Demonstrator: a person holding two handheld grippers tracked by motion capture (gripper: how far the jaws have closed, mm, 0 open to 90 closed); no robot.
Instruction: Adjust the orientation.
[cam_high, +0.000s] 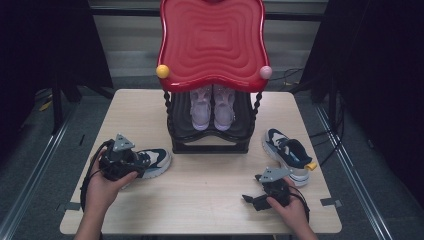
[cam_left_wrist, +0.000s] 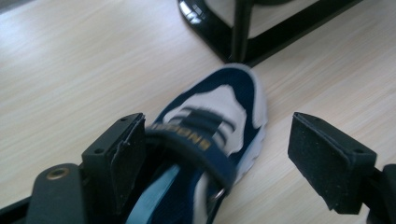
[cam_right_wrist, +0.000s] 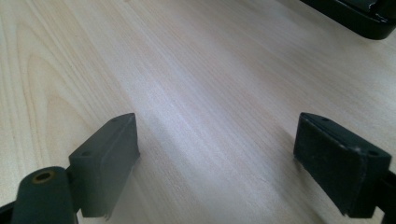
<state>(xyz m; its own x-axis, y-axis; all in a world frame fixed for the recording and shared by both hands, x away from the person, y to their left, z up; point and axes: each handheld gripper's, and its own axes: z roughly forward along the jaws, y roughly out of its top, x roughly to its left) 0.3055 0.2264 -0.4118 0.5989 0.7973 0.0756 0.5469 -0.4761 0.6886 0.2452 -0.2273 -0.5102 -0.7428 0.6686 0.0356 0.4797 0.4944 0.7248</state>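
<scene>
A navy and white sneaker (cam_high: 156, 158) lies on the wooden table (cam_high: 200, 200) left of the shoe rack, toe towards the rack. My left gripper (cam_high: 136, 168) is at its heel end. In the left gripper view the sneaker (cam_left_wrist: 219, 116) lies between the jaws of the left gripper (cam_left_wrist: 217, 122). The left pad (cam_left_wrist: 123, 154) sits against the collar. The right pad (cam_left_wrist: 322, 158) stands well clear, so this gripper is open. A matching sneaker (cam_high: 286, 151) lies at the right. My right gripper (cam_high: 248, 199) rests near the front edge, open over bare wood (cam_right_wrist: 215, 120).
A shoe rack with a wavy red top (cam_high: 212, 40) and black base (cam_high: 210, 146) stands at the table's back middle. A pale pink pair of shoes (cam_high: 212, 107) sits on its lower shelf. The rack's black foot (cam_left_wrist: 243, 42) lies just beyond the sneaker's toe.
</scene>
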